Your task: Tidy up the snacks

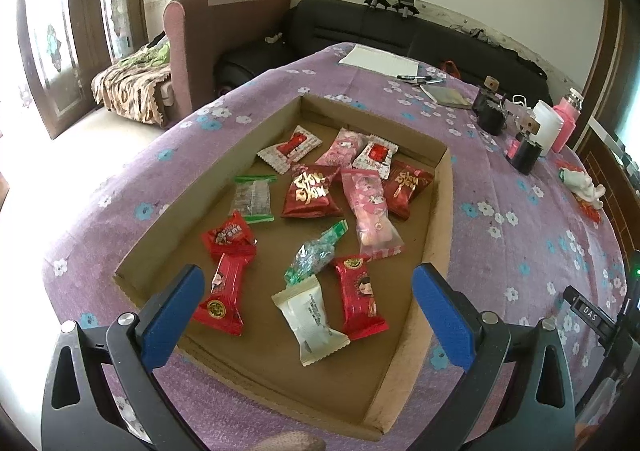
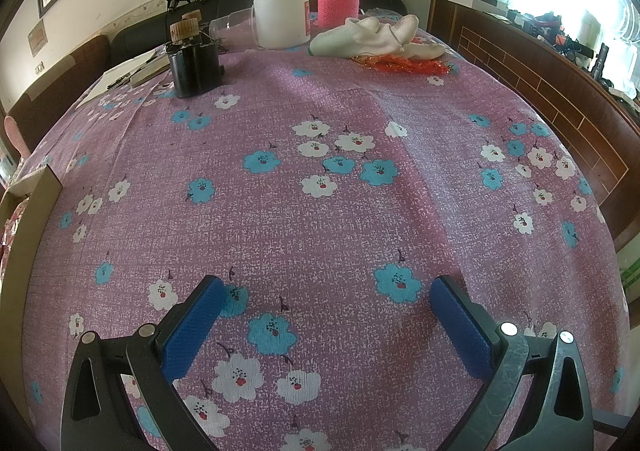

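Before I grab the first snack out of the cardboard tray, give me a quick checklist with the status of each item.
1. Left gripper jaws open and holding nothing: ok.
2. Right gripper jaws open and holding nothing: ok.
3. White snack packet lies between the left jaws' line, not covered by others: ok.
4. Snacks all inside the cardboard tray: ok.
5. Bare tablecloth ahead of the right gripper for sorting: ok.
6. Sorting containers in view: not ok, none seen.
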Demonstrator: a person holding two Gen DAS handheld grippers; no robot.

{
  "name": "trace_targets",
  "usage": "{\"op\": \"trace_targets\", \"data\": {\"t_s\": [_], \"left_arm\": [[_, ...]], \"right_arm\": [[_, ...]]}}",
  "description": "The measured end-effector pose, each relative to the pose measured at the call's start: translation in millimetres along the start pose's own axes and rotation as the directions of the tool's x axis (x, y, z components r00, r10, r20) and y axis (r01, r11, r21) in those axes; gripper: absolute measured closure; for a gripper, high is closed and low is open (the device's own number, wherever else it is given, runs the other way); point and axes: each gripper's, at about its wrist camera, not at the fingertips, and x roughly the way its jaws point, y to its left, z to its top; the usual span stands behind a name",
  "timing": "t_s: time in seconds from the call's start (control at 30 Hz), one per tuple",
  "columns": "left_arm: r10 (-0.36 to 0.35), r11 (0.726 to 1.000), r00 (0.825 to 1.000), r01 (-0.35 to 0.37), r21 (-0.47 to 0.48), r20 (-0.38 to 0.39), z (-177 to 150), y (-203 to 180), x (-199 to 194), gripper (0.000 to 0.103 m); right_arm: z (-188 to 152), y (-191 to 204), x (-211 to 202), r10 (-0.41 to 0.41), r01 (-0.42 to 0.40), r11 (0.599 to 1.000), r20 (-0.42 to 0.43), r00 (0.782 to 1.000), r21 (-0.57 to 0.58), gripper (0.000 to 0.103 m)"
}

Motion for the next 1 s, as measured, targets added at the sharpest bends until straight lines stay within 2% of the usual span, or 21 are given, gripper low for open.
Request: {"op": "trace_targets", "data": {"t_s": [1.0], "left_arm": [[-0.012,1.0,1.0,0.012,-0.02,-0.026,1.2,8.3,8.1,0.0]], "right_arm": [[0.0,0.0,0.0,0.0,0.0,1.0,0.0,1.0,0.0,0.0]]}}
